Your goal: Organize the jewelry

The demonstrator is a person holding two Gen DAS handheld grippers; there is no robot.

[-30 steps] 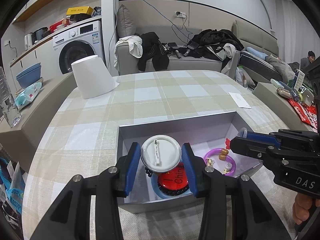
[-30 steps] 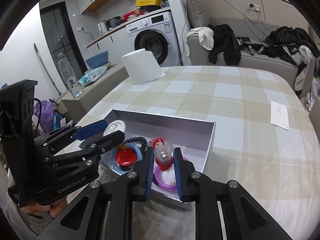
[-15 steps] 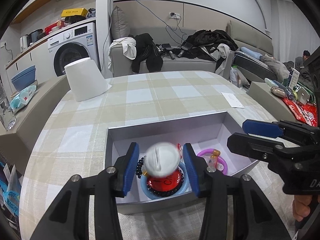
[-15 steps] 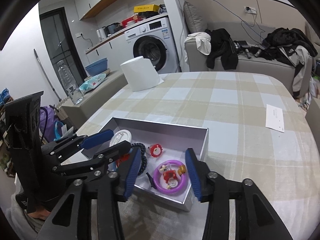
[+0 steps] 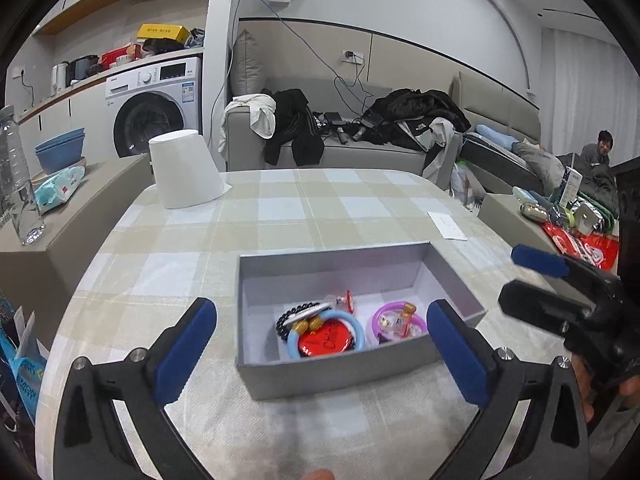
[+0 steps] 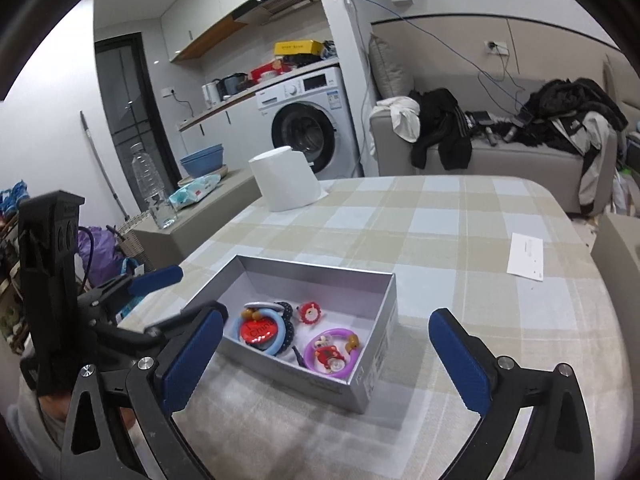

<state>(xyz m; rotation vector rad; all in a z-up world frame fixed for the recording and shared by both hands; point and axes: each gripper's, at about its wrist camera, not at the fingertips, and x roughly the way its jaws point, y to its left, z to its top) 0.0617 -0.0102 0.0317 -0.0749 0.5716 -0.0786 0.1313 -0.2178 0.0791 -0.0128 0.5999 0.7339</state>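
Note:
A grey open box (image 5: 336, 376) (image 6: 372, 376) stands on the checked tablecloth. In it lie a red round badge (image 5: 326, 342) (image 6: 258, 330) inside a light blue ring (image 5: 356, 330), a black bead bracelet (image 5: 282, 324), a white badge on edge (image 5: 306, 310), a small red charm (image 6: 309, 313) and a purple ring (image 5: 396, 322) (image 6: 330, 354) with small charms. My left gripper (image 5: 320, 344) is open and empty, raised in front of the box. My right gripper (image 6: 324, 356) is open and empty, also raised before the box.
A white upturned paper cup (image 5: 184, 168) (image 6: 286, 178) stands at the table's far left. A white paper slip (image 5: 447, 226) (image 6: 526, 256) lies at the far right. A side bench with a water bottle (image 5: 18, 184) is left of the table; a sofa with clothes (image 5: 360, 136) is behind.
Both grippers opened wide and pulled back and up from the box. The white badge left my left gripper and now lies in the box; the red charm left my right gripper.

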